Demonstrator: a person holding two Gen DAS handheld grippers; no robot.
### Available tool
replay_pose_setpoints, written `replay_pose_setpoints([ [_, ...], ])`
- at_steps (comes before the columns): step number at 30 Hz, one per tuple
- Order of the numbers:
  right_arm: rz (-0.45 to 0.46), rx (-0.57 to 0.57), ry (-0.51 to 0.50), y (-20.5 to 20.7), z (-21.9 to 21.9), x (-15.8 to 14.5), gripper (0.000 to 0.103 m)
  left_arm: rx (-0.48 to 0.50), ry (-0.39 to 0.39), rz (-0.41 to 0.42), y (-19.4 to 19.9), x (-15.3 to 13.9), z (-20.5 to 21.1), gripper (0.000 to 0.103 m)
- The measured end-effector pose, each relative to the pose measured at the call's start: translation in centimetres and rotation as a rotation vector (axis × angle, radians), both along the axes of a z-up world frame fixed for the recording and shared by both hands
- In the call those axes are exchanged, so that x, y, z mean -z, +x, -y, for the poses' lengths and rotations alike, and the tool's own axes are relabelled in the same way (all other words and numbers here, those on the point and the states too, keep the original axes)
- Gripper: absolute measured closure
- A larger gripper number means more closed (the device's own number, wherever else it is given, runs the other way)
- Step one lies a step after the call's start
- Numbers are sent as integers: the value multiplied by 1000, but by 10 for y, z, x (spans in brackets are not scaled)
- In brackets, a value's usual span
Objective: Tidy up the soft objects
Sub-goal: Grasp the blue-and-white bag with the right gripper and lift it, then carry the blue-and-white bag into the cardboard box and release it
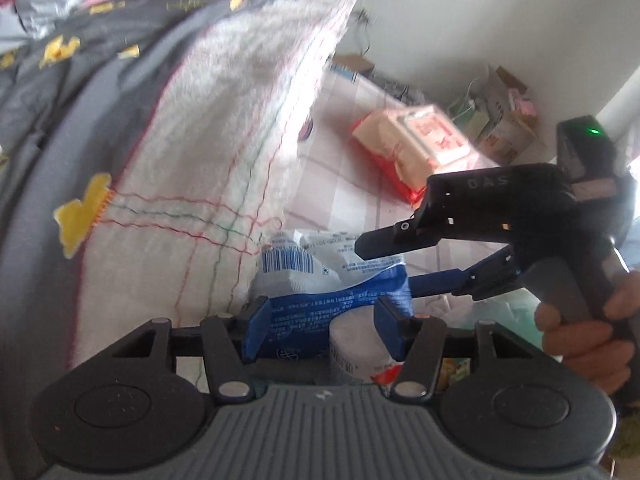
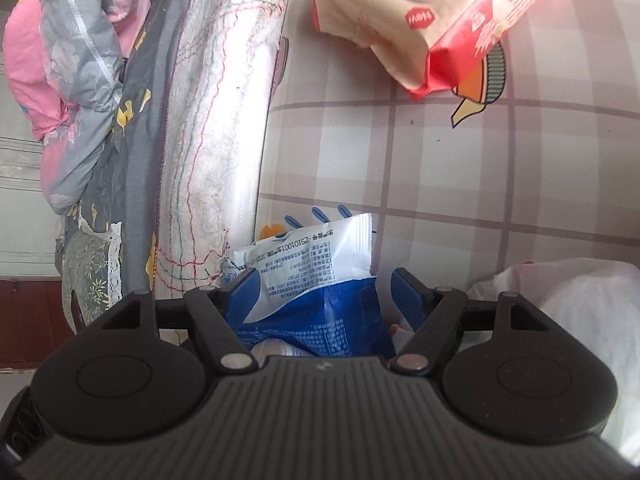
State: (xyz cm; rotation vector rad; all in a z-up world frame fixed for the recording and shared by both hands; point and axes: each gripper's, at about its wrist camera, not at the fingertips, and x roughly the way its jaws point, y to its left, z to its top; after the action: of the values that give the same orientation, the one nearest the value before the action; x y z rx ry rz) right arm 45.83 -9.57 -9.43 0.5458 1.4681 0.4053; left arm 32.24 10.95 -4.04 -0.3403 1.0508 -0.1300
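Note:
A blue and white soft packet lies on the checked bed sheet against a white quilted blanket. My left gripper has its blue fingers on either side of the packet's near end. My right gripper reaches in from the right, its fingers above and below the packet's right edge. In the right wrist view the packet sits between the right gripper's blue fingers. A red and cream wet-wipe pack lies farther off on the sheet; it also shows in the right wrist view.
A grey duvet with yellow patches and pink bedding are piled on the left. Cardboard boxes stand by the wall. White crumpled cloth lies at the right. A roll-like white item sits under the packet.

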Motion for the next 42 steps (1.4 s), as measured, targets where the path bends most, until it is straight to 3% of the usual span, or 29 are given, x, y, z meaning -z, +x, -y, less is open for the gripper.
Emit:
replay_pose_setpoints([
  [5,-41,-15,37,3,-4,17,31,-39,36,-29,11,6,1,36],
  [11,-38,-10,104,7,-5,24,45,-53,13,-80,25,17,1,21],
  [16,-40,25,188,6,3,28,59,-95,-21,-85,31,16,1,22],
  [20,-23,47,238,6,10,17,65,-115,-61,-57,28,3,-5,23],
  [32,137,36,349,-22,44,-74,66,-63,-70,152,-23,-92,22,24],
  [37,210,68,377,-67,90,-113,66,18,-91,210,-55,-125,63,24],
  [42,300,122,367,-122,161,-147,66,162,-132,236,-83,-144,124,24],
])
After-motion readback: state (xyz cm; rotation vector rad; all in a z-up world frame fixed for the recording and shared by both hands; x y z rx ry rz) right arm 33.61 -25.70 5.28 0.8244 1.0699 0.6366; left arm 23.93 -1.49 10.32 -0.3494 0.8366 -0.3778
